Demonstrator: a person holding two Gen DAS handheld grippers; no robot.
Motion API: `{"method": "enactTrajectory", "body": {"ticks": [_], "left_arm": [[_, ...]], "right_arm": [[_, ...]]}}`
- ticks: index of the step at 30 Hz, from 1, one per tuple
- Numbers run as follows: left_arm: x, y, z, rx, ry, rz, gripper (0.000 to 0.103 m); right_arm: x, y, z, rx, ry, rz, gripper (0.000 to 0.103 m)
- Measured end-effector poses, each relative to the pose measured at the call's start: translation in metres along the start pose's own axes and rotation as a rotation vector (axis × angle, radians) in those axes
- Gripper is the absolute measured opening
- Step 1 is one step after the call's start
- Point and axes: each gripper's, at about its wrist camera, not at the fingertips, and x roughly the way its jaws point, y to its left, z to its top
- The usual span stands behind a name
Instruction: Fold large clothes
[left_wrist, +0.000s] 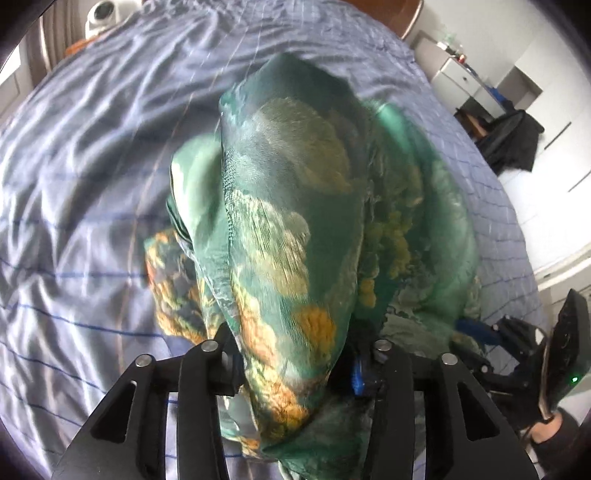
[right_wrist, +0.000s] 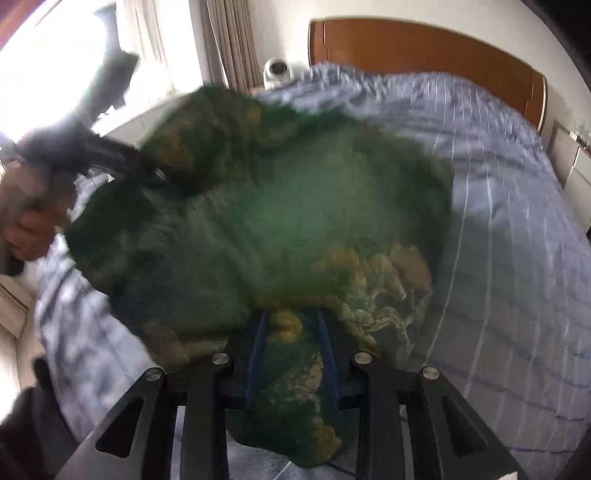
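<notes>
Green garment (left_wrist: 295, 221) draped between left gripper (left_wrist: 295, 369) fingers, over bed (left_wrist: 92, 166).

A bed (right_wrist: 517, 206) with a rumpled blue striped cover fills the room, backed by a brown wooden headboard (right_wrist: 424, 48). Bright daylight pours through a window (right_wrist: 55, 74) beside pale curtains (right_wrist: 232, 44). White cabinets (left_wrist: 465, 79) line the far wall.

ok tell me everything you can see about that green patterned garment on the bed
The green garment is thin, shiny, satin-like cloth printed with orange and yellow floral patches. It is bunched, not yet folded flat, and lies over the blue striped bedcover. One part runs between the left tongs, another between the right tongs, so both lift it by an edge. Its overall shape is blurred.
</notes>
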Motion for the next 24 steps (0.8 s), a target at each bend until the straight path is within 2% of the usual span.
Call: {"method": "enactTrajectory", "body": {"ticks": [6, 10, 12, 13, 17, 21, 24], "left_arm": [[0.017, 0.018, -0.008, -0.069, -0.034, -0.045, 0.048], [0.007, 0.018, -0.011, -0.068, -0.033, -0.053, 0.051], [-0.004, 0.021, -0.007, -0.079, -0.027, -0.077, 0.054], [-0.009, 0.026, -0.009, -0.085, -0.024, -0.087, 0.054], [-0.033, 0.031, -0.007, -0.065, -0.028, -0.097, 0.055], [-0.033, 0.032, -0.009, -0.015, -0.014, -0.037, 0.056], [-0.025, 0.041, -0.008, -0.051, 0.008, -0.046, 0.056]], "right_arm": [[0.011, -0.013, -0.014, 0.109, -0.043, 0.060, 0.027], [0.009, -0.007, 0.001, 0.074, 0.031, 0.045, 0.027], [-0.002, -0.006, 0.021, 0.056, 0.085, 0.074, 0.029], [-0.008, -0.009, 0.032, 0.060, 0.084, 0.090, 0.029], [-0.027, -0.030, 0.092, 0.126, 0.016, 0.069, 0.029], [-0.002, -0.046, 0.154, 0.208, -0.027, 0.043, 0.029], [0.026, -0.042, 0.173, 0.259, -0.040, 0.052, 0.029]]}}
